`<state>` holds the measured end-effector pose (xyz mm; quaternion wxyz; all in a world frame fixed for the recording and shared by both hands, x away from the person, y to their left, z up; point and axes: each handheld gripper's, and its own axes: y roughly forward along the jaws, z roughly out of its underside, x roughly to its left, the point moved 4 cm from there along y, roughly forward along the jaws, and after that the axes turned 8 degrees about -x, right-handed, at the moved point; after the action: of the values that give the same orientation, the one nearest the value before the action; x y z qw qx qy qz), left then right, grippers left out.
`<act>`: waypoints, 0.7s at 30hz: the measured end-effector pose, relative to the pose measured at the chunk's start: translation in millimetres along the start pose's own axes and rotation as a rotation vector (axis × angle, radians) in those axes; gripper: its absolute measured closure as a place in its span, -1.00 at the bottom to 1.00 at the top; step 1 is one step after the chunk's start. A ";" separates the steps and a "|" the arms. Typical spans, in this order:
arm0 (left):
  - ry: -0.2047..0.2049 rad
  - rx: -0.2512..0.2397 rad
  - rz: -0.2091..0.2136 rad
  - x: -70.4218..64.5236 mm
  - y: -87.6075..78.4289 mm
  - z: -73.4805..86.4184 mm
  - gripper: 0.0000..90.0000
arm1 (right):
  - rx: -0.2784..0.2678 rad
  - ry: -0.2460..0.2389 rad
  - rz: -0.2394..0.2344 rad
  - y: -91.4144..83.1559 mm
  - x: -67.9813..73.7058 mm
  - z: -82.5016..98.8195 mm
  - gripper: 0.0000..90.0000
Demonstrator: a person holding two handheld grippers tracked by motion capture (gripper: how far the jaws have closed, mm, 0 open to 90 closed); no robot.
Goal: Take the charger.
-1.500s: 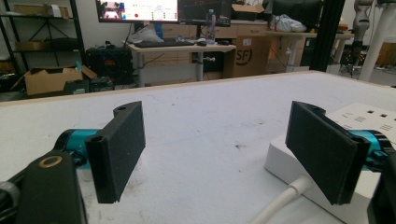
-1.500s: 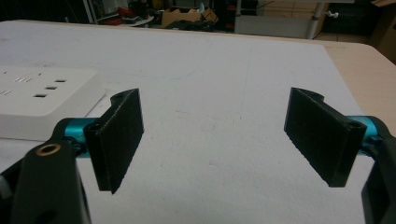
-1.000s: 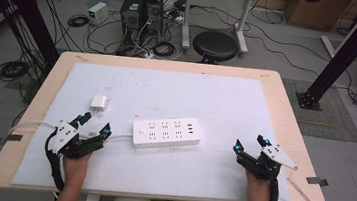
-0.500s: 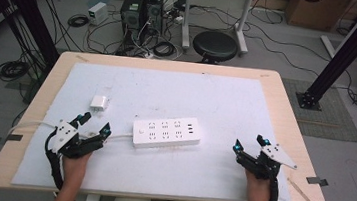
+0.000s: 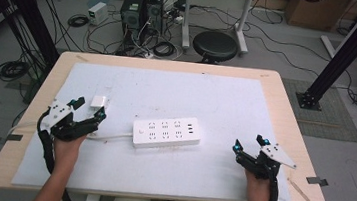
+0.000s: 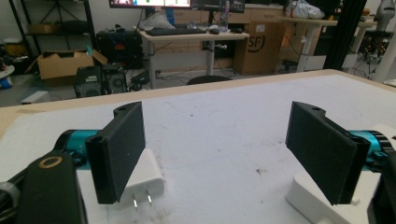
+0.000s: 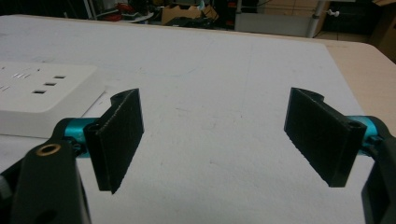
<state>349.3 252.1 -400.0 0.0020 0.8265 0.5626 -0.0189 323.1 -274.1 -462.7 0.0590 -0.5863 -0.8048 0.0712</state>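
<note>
Near the left edge of the bench (image 5: 19,164), the left gripper (image 5: 88,109) hangs over the white mat (image 5: 168,180) with its jaws spread wide and nothing between them. The white plug (image 5: 99,102) lies on the mat just beyond it, close to its left jaw; in the left gripper view the plug (image 6: 142,179) shows its two prongs pointing toward the camera, partly behind that jaw. A white cord (image 5: 112,136) runs along the mat from the left edge to the white power strip (image 5: 165,132), which lies flat in the middle of the bench, nearer the front edge, with its sockets facing up. Well to the right, near the front right corner, the right gripper (image 5: 248,143) is held low over the mat, its jaws likewise spread and empty, well apart from the strip.
</note>
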 end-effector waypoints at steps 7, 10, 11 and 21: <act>0.010 0.049 0.008 6.0 19.3 -24.2 -0.56 | 0.004 0.002 -0.002 0.6 -0.3 0.0 -0.55; 0.001 0.057 0.013 8.6 28.7 -28.5 -0.56 | 0.004 0.003 -0.002 0.6 -0.2 0.0 -0.55; 0.003 0.065 0.014 9.3 32.2 -28.8 -0.56 | 0.004 0.004 -0.002 0.6 -0.2 0.0 -0.55; -0.017 0.136 -0.007 25.3 57.8 -26.4 -0.56 | 0.001 -0.006 0.000 1.0 -0.2 -0.1 -0.55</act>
<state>413.1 255.1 -375.5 -0.0492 0.8226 0.5628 -0.0641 324.1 -274.0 -462.8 0.0570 -0.5859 -0.8050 0.0736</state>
